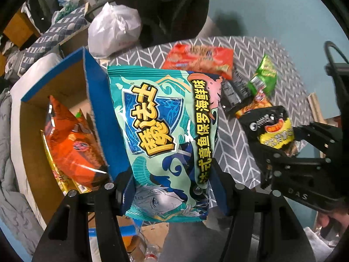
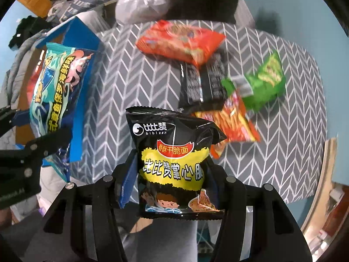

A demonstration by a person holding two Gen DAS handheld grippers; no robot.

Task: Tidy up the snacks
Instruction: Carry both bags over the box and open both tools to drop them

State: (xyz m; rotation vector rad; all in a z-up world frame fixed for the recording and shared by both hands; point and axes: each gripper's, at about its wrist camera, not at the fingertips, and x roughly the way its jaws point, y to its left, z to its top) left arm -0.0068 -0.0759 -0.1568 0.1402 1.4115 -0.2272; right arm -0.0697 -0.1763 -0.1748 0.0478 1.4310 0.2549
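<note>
My left gripper (image 1: pixel 172 187) is shut on a teal snack bag (image 1: pixel 165 135) and holds it upright beside the blue cardboard box (image 1: pixel 102 100); the bag also shows in the right wrist view (image 2: pixel 56 91). Orange snack bags (image 1: pixel 72 144) lie inside the box. My right gripper (image 2: pixel 172 174) is shut on a black and yellow noodle snack bag (image 2: pixel 174 163), held above the table; it also shows in the left wrist view (image 1: pixel 276 133). On the table lie an orange-red bag (image 2: pixel 181 41), a black bag (image 2: pixel 202 85), a green bag (image 2: pixel 264 80) and an orange stick-snack bag (image 2: pixel 231 122).
The table has a grey chevron cloth (image 2: pixel 135 87). A white plastic bag (image 1: pixel 113 30) sits behind the box. Bedding and clutter lie to the left (image 1: pixel 13 174). A wooden edge (image 2: pixel 329 163) stands at the right of the table.
</note>
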